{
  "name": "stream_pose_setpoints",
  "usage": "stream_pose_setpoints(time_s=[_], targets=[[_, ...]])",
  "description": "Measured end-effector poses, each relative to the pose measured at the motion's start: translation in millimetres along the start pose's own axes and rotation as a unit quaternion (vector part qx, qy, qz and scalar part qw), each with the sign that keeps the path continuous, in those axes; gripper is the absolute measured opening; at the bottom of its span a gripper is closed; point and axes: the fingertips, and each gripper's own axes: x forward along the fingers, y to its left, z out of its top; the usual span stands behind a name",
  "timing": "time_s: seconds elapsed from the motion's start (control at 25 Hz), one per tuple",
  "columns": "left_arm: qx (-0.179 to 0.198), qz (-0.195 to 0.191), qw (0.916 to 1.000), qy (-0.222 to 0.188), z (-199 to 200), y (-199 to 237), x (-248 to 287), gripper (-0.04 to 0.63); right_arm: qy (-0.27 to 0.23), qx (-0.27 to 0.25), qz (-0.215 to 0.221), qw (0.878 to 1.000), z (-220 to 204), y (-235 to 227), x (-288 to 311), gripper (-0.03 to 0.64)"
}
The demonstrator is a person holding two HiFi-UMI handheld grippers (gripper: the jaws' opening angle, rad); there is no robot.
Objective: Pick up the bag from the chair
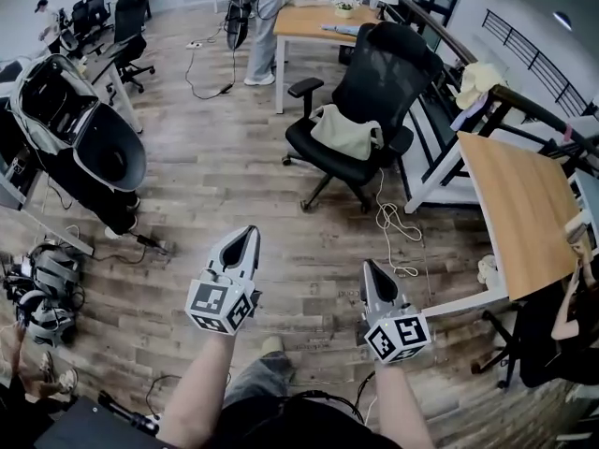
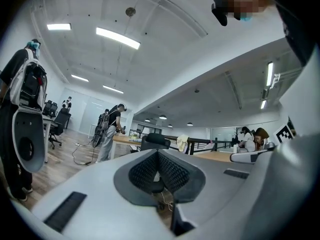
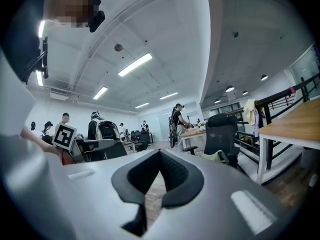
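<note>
Holding both grippers out level over the wood floor (image 1: pixel 215 166), I have my left gripper (image 1: pixel 245 238) clenched, its jaws pressed together with nothing between them. My right gripper (image 1: pixel 369 269) is clenched and empty too. The beige bag (image 1: pixel 346 131) lies on the seat of the black office chair (image 1: pixel 386 68), slumped against the mesh backrest, ahead of both grippers and well apart from them. A white cable (image 1: pixel 391 223) trails on the floor just beside the chair's base. A wooden table (image 1: pixel 517 209) stands to the right of the chair.
</note>
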Motion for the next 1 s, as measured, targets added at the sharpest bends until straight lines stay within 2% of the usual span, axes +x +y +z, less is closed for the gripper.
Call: stream_pose_setpoints(time_s=[0.24,0.56,1.0], targets=[[0.002,-0.03,0.9995,0.007,-1,28,42,-0.002,-0.007,0.001,-0.025,1.0,-3,-12,42,0.008],[-0.004,-0.048,0.9988,0.007,0,45,80,-0.002,-0.004,0.005,-0.037,0.999,-7,-23,72,0.008],[-0.011,-0.06,0.9981,0.013,-5,68,168,-0.002,-0.005,0.006,-0.039,0.999,-3,-79,154,0.008]])
